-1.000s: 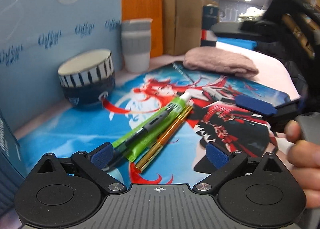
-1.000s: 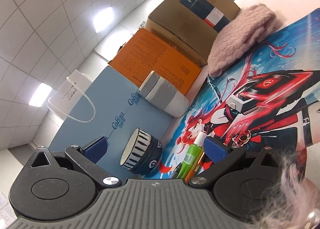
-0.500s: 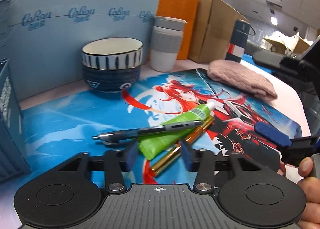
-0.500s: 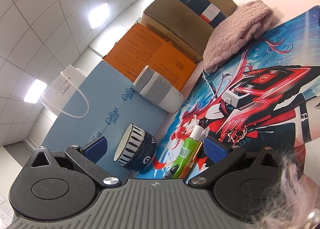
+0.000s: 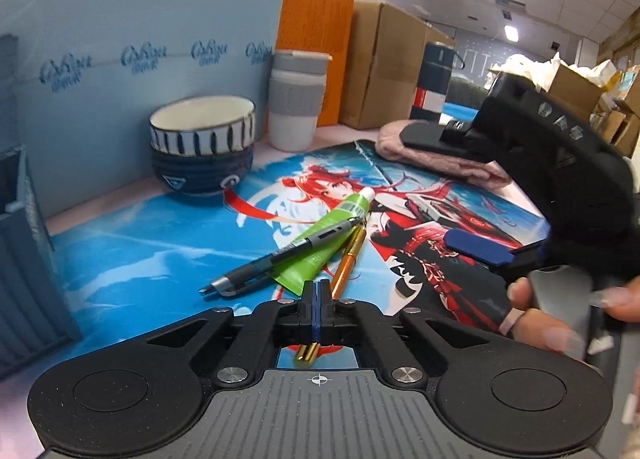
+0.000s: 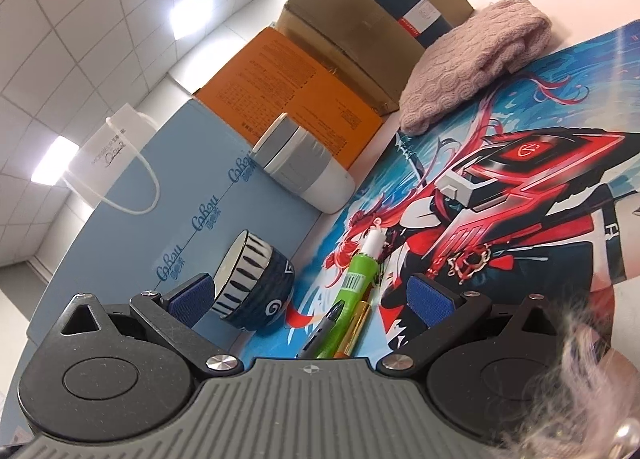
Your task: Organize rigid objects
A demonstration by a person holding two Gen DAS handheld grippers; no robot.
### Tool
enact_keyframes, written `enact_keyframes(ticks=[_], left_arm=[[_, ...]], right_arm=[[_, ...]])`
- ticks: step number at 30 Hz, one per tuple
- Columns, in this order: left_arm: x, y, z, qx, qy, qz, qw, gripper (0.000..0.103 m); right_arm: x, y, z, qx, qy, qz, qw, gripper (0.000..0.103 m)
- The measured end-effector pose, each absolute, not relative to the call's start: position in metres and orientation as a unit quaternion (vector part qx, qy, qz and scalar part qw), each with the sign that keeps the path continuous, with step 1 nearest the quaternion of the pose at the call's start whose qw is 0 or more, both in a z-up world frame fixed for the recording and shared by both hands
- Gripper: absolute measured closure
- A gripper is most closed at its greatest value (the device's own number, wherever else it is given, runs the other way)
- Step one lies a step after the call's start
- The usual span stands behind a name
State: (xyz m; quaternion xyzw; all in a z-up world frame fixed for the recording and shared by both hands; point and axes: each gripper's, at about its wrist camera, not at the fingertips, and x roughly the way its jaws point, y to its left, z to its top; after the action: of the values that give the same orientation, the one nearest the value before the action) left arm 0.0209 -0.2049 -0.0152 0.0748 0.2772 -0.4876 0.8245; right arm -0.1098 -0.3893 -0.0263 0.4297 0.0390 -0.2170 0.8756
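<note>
My right tongs (image 6: 308, 295) hang released over the printed blue desk mat (image 5: 132, 259). Near its middle, my left tongs (image 5: 317, 295) are clenched on the slim gold-orange pen (image 5: 347, 259), beside the green tube (image 5: 328, 239). I'd lift straight up, slowly, to avoid dragging the grey pen (image 5: 280, 255).

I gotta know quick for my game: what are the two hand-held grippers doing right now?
Left hand-held gripper: closed on the gold pen.
Right hand-held gripper: open, holding nothing.
</note>
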Motion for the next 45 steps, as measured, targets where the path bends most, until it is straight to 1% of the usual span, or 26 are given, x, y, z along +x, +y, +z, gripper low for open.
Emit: enact_keyframes(ticks=[5, 7, 9, 10, 11, 12, 14, 15, 16, 19, 21, 24, 25, 26, 27, 28, 29, 35, 38, 45], left_arm=[[0.026, -0.196, -0.015, 0.058, 0.279, -0.483, 0.828, 0.103], [0.025, -0.198, -0.016, 0.054, 0.274, -0.481, 0.831, 0.096], [0.022, -0.201, -0.016, 0.066, 0.265, -0.471, 0.838, 0.093], [0.02, -0.201, -0.017, 0.071, 0.26, -0.466, 0.843, 0.086], [0.019, -0.202, -0.017, 0.073, 0.257, -0.464, 0.845, 0.081], [0.019, -0.202, -0.017, 0.071, 0.257, -0.467, 0.843, 0.074], [0.019, -0.204, -0.018, 0.065, 0.261, -0.475, 0.838, 0.054], [0.019, -0.207, -0.019, 0.067, 0.264, -0.477, 0.836, 0.051], [0.018, -0.211, -0.022, 0.073, 0.267, -0.48, 0.832, 0.05], [0.019, -0.226, -0.033, 0.106, 0.293, -0.476, 0.822, 0.051], [0.018, -0.229, -0.032, 0.114, 0.289, -0.474, 0.824, 0.051], [0.022, -0.227, -0.033, 0.1, 0.297, -0.478, 0.821, 0.053], [0.024, -0.226, -0.033, 0.095, 0.298, -0.478, 0.82, 0.056], [0.024, -0.226, -0.033, 0.094, 0.298, -0.476, 0.822, 0.064], [0.024, -0.225, -0.033, 0.097, 0.297, -0.47, 0.825, 0.068], [0.024, -0.225, -0.033, 0.099, 0.296, -0.468, 0.827, 0.079], [0.025, -0.223, -0.033, 0.096, 0.297, -0.468, 0.826, 0.086], [0.022, -0.22, -0.031, 0.098, 0.292, -0.482, 0.82, 0.091], [0.019, -0.215, -0.025, 0.101, 0.275, -0.487, 0.823, 0.092], [0.031, -0.191, -0.005, 0.052, 0.256, -0.486, 0.834, 0.094]], right_arm=[[-0.107, -0.388, -0.027, 0.427, 0.047, -0.215, 0.877, 0.0], [-0.106, -0.387, -0.027, 0.424, 0.049, -0.216, 0.878, 0.0], [-0.105, -0.387, -0.027, 0.424, 0.049, -0.216, 0.878, 0.0], [-0.106, -0.387, -0.027, 0.425, 0.049, -0.215, 0.878, 0.0], [-0.106, -0.388, -0.027, 0.425, 0.048, -0.214, 0.878, 0.0], [-0.106, -0.387, -0.027, 0.426, 0.048, -0.213, 0.878, 0.0], [-0.107, -0.388, -0.027, 0.428, 0.048, -0.209, 0.878, 0.0], [-0.107, -0.388, -0.027, 0.428, 0.048, -0.208, 0.878, 0.0], [-0.107, -0.388, -0.027, 0.429, 0.048, -0.207, 0.878, 0.0], [-0.107, -0.388, -0.028, 0.431, 0.05, -0.207, 0.877, 0.0], [-0.107, -0.388, -0.028, 0.432, 0.05, -0.207, 0.876, 0.0], [-0.106, -0.386, -0.028, 0.43, 0.052, -0.206, 0.878, 0.0], [-0.106, -0.386, -0.028, 0.428, 0.053, -0.206, 0.878, 0.0], [-0.105, -0.385, -0.028, 0.427, 0.053, -0.205, 0.879, 0.0], [-0.105, -0.385, -0.028, 0.425, 0.054, -0.205, 0.88, 0.0], [-0.104, -0.385, -0.028, 0.423, 0.055, -0.206, 0.881, 0.0], [-0.104, -0.384, -0.028, 0.422, 0.056, -0.206, 0.881, 0.0], [-0.101, -0.383, -0.028, 0.414, 0.063, -0.206, 0.885, 0.0], [-0.097, -0.382, -0.03, 0.412, 0.074, -0.203, 0.885, 0.0], [-0.09, -0.382, -0.034, 0.419, 0.086, -0.19, 0.884, 0.0]])
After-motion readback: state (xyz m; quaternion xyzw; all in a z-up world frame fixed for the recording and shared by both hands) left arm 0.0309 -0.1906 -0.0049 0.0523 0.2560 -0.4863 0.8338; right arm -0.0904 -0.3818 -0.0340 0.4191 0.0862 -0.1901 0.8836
